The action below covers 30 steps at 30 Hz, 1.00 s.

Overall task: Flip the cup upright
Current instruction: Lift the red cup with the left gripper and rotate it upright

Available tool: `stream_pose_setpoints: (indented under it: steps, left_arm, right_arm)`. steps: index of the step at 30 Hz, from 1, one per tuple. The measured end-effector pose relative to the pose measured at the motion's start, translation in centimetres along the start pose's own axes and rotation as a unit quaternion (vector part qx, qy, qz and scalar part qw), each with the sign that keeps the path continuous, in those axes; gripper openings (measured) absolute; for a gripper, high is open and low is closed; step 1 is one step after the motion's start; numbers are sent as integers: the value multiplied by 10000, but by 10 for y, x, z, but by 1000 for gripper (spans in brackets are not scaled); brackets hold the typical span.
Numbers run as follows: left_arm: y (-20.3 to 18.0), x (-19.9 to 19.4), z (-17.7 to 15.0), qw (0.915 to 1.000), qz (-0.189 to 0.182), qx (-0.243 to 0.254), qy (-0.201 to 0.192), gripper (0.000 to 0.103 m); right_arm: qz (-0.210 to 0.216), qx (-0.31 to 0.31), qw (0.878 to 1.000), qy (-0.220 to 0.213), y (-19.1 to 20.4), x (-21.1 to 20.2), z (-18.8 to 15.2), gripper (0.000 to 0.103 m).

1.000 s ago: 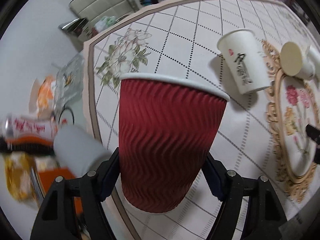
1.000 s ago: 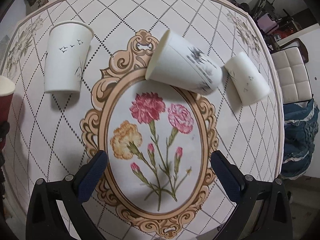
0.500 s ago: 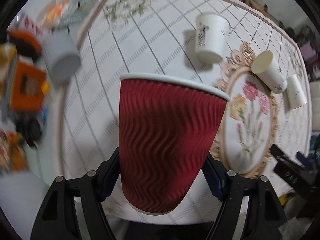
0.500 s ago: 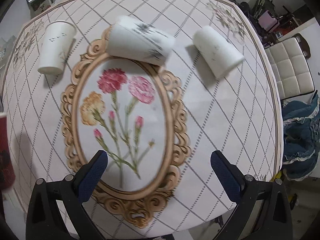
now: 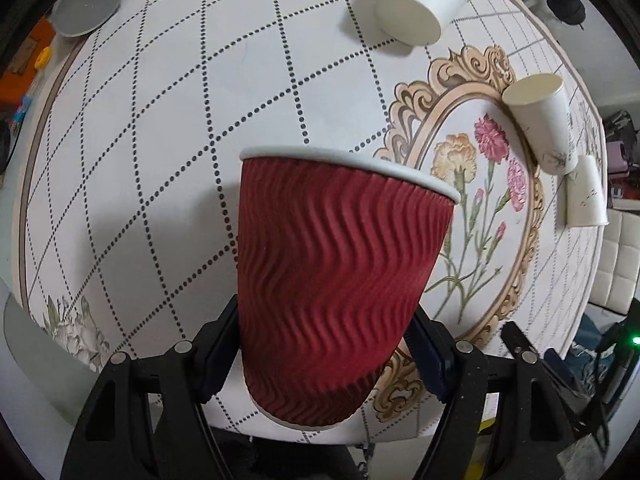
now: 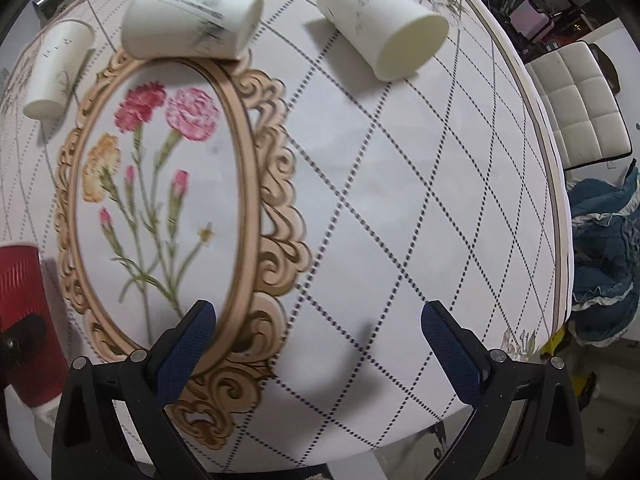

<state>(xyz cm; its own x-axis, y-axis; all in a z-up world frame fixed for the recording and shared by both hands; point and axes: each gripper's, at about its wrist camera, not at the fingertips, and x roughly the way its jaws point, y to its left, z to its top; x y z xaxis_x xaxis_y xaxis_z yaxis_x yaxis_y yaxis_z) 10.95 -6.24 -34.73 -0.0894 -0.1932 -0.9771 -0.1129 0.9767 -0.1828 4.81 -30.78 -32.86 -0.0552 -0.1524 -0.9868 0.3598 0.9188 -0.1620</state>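
Above the round flower-patterned table (image 5: 160,128), the left gripper (image 5: 326,354) clamped a red ribbed paper cup (image 5: 336,280) rim-up, while the right gripper (image 6: 320,344) hovered wide open and empty.

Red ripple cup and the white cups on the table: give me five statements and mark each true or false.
1. The left gripper is shut on the red ripple cup. True.
2. The red ripple cup is held with its white rim pointing toward the gripper. False: the rim points away from the gripper and the narrow base sits nearest it.
3. The right gripper holds a white paper cup. False: it is open, with only the tablecloth between its fingers.
4. Three white paper cups lie on their sides in the right wrist view. True.
5. The printed carnations are covered by a cup. False: the oval is bare; one cup only touches its frame.
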Motion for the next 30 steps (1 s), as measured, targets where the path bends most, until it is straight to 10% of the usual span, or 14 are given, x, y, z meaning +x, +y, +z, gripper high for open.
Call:
stream_pose_setpoints:
  steps: [5,7,30]
  left_arm:
    - [-7,11,5,9994,129,312,17,79]
    - [-9,13,7,9992,137,371,-9,97]
    - [-20,-68,-10,9943,272,883,-523,97]
  right_arm:
    - [-115,77,9999,-8,-12,2,-3,103]
    - [-123,115,9999,-2,-16,3,-3,103]
    - [-114,286,9994,-157,-23,-17,-7,103]
